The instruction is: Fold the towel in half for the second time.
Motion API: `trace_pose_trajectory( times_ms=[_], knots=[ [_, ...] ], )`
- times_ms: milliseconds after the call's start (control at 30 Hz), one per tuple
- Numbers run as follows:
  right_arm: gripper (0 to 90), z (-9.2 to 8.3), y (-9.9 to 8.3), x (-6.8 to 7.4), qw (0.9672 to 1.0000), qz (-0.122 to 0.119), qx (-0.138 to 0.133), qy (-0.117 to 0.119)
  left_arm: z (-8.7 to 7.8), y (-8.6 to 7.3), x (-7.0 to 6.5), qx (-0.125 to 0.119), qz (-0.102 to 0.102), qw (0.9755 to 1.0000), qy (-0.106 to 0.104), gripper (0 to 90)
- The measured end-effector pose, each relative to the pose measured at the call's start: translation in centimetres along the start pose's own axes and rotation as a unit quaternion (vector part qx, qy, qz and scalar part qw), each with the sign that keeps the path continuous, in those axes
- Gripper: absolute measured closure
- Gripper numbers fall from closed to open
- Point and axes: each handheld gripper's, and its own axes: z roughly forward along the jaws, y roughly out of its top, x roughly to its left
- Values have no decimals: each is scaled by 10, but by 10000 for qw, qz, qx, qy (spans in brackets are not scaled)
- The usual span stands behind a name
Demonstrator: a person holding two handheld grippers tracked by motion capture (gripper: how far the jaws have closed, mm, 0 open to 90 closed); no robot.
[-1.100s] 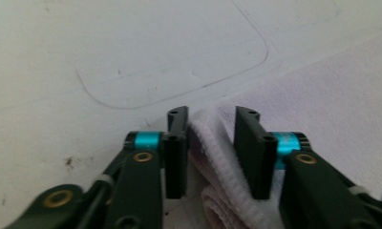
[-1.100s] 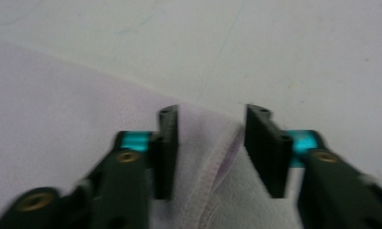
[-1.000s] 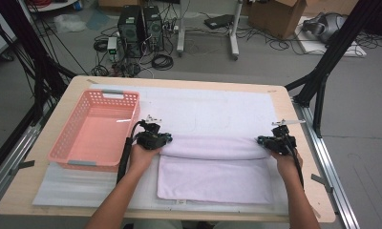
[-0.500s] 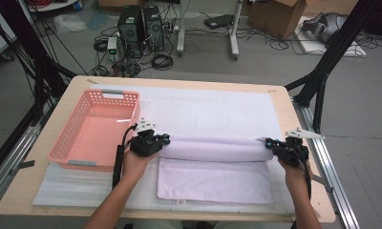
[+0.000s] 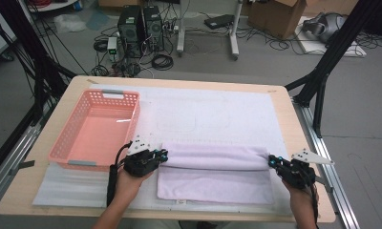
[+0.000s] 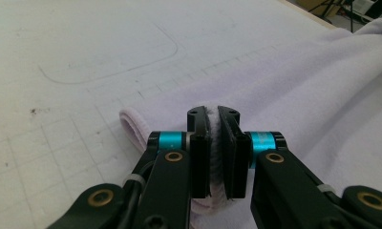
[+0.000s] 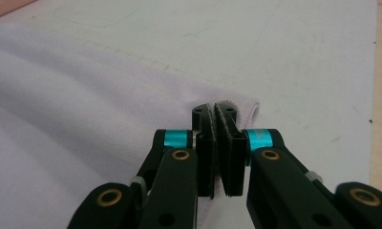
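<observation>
A pale lilac towel [image 5: 213,174] lies on the white mat near the table's front edge, its far part folded back toward me as a raised band. My left gripper [image 5: 161,155] is shut on that fold's left corner; in the left gripper view the towel [image 6: 275,81] is pinched between the jaws of the left gripper [image 6: 214,114]. My right gripper [image 5: 272,161] is shut on the right corner. In the right gripper view, the right gripper [image 7: 214,110] clamps the hem of the towel [image 7: 84,86].
A pink plastic basket [image 5: 97,130] stands empty at the left, close beside my left hand. The white mat [image 5: 217,109] covers the wooden table. A computer, cables and a cardboard box sit on the floor beyond the far edge.
Both grippers have pulled the towel's far edge toward the front of the table. The folded band now lies lower, covering more of the towel's near half.
</observation>
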Motion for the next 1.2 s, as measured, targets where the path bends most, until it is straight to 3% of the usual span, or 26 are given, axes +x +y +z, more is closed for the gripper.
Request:
trace_pose_trajectory(
  times_ms=[233, 267, 333, 400, 467, 567, 667, 800, 900, 1000, 1200],
  knots=[
    [854, -12, -14, 8, 9999, -38, 129, 103, -11, -16, -8, 61, -35, 10000, -24, 807],
    [824, -13, -15, 8, 9997, -28, 187, 140, -13, -17, -8, 82, -100, 9999, -46, 765],
    [691, -17, -19, 8, 9994, 32, 303, 182, -16, -19, -6, 108, -360, 9993, -82, 585],
    [556, -23, -20, 5, 9995, 204, 187, 133, -18, -21, -6, 96, -406, 9991, -50, 520],
    [518, -31, -18, 4, 9992, 363, -70, 127, -18, -22, -8, 137, -379, 9992, -11, 492],
    [487, -34, -10, 5, 9988, 362, -318, 59, -14, -22, -9, 160, -376, 9992, 23, 491],
    [490, -19, -3, 8, 9995, 234, -217, -5, -8, -21, -8, 161, -363, 9992, 70, 522],
    [509, 8, 1, 9, 9995, 6, 244, -199, -3, -22, -8, 263, -192, 9994, 141, 613],
    [777, 17, -2, 6, 9991, 36, 418, -34, -3, -23, -9, 281, -128, 9994, 136, 739],
    [823, 13, -7, 7, 9990, 1, 429, 79, -7, -25, -10, 189, -97, 9997, 71, 814],
    [818, -15, -16, 12, 9993, -58, 216, 283, -21, -28, -15, 63, -153, 9998, -117, 801]
  ],
)
